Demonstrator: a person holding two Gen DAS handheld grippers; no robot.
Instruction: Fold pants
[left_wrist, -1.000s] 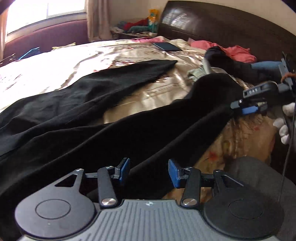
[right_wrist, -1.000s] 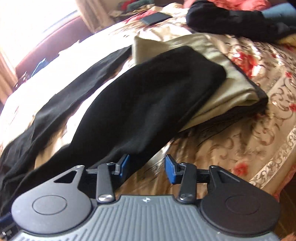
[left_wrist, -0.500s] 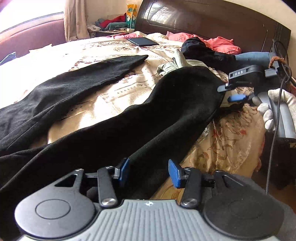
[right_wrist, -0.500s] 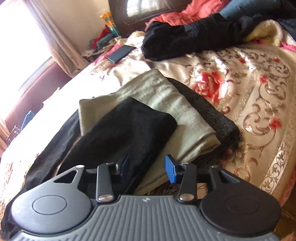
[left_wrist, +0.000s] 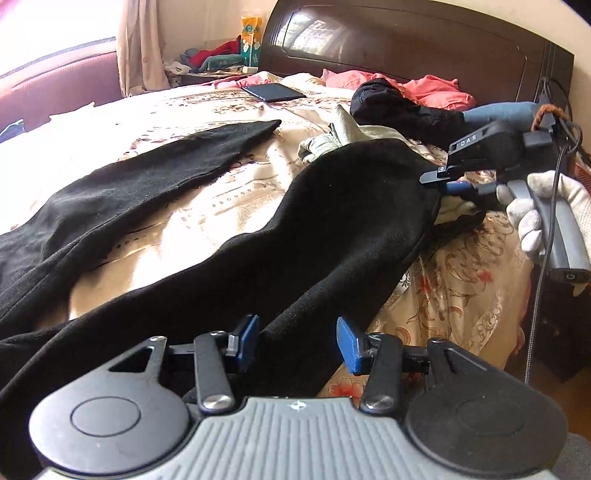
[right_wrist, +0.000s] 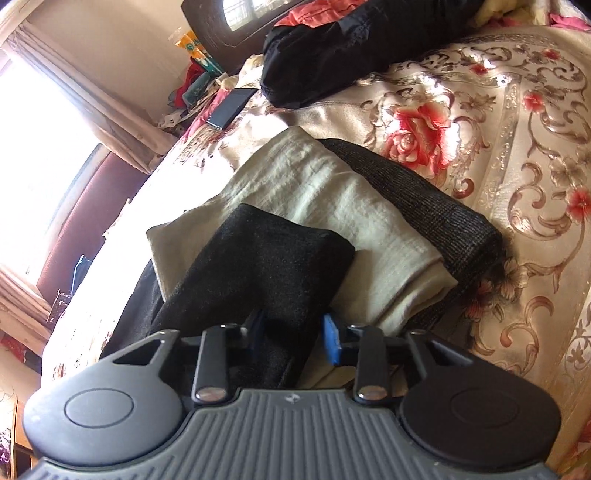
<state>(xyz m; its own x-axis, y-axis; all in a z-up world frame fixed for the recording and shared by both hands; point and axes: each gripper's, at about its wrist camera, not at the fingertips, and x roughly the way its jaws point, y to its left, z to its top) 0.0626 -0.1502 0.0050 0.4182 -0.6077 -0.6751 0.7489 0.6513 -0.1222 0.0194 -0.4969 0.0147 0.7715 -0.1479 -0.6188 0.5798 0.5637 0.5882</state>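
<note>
Black pants (left_wrist: 314, 236) lie spread on the bed, one leg (left_wrist: 155, 173) stretched to the far left, the other running to the right over a pile of folded clothes. My left gripper (left_wrist: 297, 341) is open, its blue pads either side of the near leg's cloth. My right gripper (right_wrist: 293, 334) is open around the hem end of that leg (right_wrist: 266, 266); it also shows in the left wrist view (left_wrist: 454, 182) at the leg's far end, held by a white-gloved hand.
Folded cream cloth (right_wrist: 332, 199) and dark knit cloth (right_wrist: 436, 214) lie under the leg end. A black garment (left_wrist: 399, 110), pink clothes (left_wrist: 432, 88) and a tablet (left_wrist: 273, 91) lie near the dark headboard (left_wrist: 406, 40). The bed's edge drops off at right (left_wrist: 480, 295).
Both grippers have moved toward the headboard along the near leg. The right gripper has closed in on the leg's hem end, with cloth now between its pads.
</note>
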